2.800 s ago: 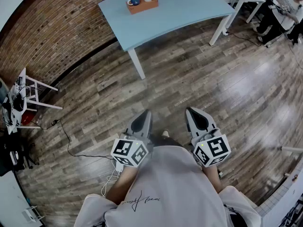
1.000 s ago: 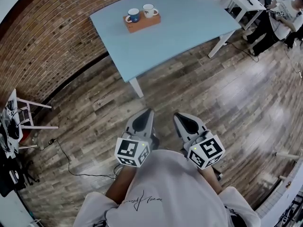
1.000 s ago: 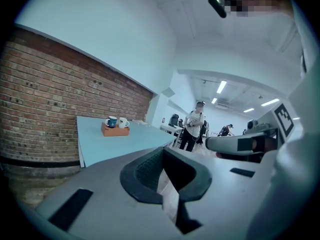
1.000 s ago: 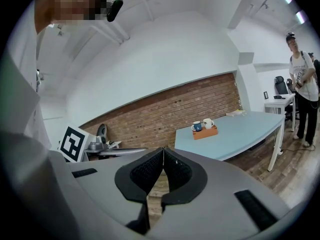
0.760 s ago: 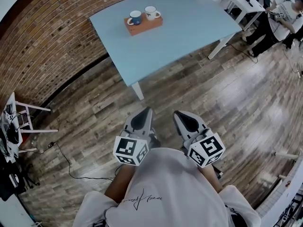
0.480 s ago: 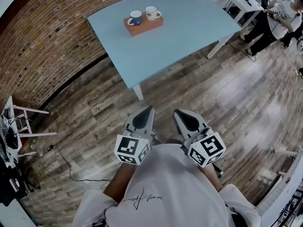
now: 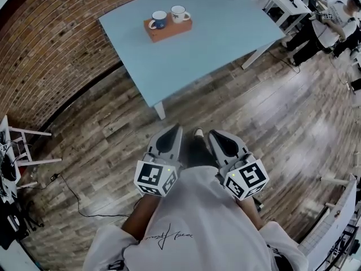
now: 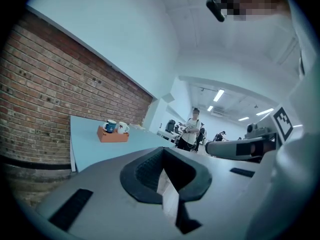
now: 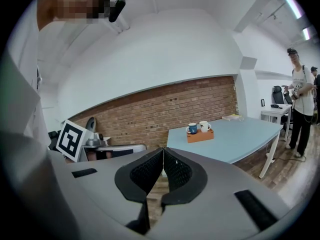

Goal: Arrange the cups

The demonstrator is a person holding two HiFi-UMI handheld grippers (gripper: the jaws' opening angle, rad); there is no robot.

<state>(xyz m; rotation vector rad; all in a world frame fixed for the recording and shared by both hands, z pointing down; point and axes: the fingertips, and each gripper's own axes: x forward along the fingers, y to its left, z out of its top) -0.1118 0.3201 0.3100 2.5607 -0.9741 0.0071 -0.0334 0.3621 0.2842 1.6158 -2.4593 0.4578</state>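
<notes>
With left gripper (image 7: 174, 130) and right gripper (image 7: 214, 135) jaws together, empty, we should approach the counter (image 7: 225, 33) squarely — opening only near the mugs (image 7: 159, 19) (on their wooden tray (image 7: 167, 31)).

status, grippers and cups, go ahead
Left gripper, right gripper: fingers shut, empty, short of the table. Blue cup and white cup side by side on the wooden block, untouched. Only wood floor in between.

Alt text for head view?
A person on a wood floor holds the left gripper and right gripper shut, empty, short of a light blue table with a blue cup and white cup on a wooden block.
</notes>
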